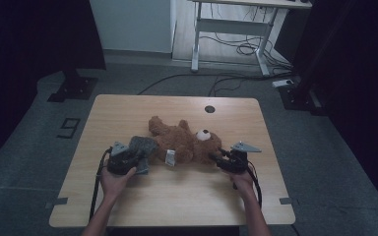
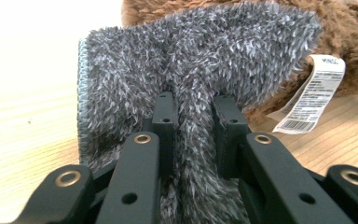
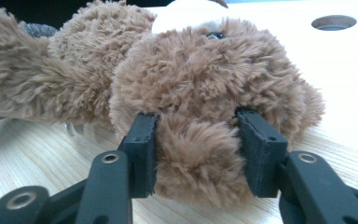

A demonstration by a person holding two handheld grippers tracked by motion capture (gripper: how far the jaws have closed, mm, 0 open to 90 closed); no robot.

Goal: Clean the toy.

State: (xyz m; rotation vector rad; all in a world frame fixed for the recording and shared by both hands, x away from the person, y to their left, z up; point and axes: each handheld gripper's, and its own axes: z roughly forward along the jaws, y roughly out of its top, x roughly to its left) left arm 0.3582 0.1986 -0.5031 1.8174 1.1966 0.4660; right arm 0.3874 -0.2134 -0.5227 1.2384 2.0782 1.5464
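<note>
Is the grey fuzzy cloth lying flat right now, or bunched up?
Bunched. In the left gripper view, the left gripper pinches a ridge of the grey cloth, which drapes against the teddy bear.

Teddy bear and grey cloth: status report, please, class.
Left hand-held gripper shut on grey cloth. Right hand-held gripper clamps teddy bear. Nothing in the way.

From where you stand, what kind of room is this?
Probably a lab or recording studio, not a home: a lone wooden table on grey floor, dark curtains around it, loose cables under a desk behind.
</note>
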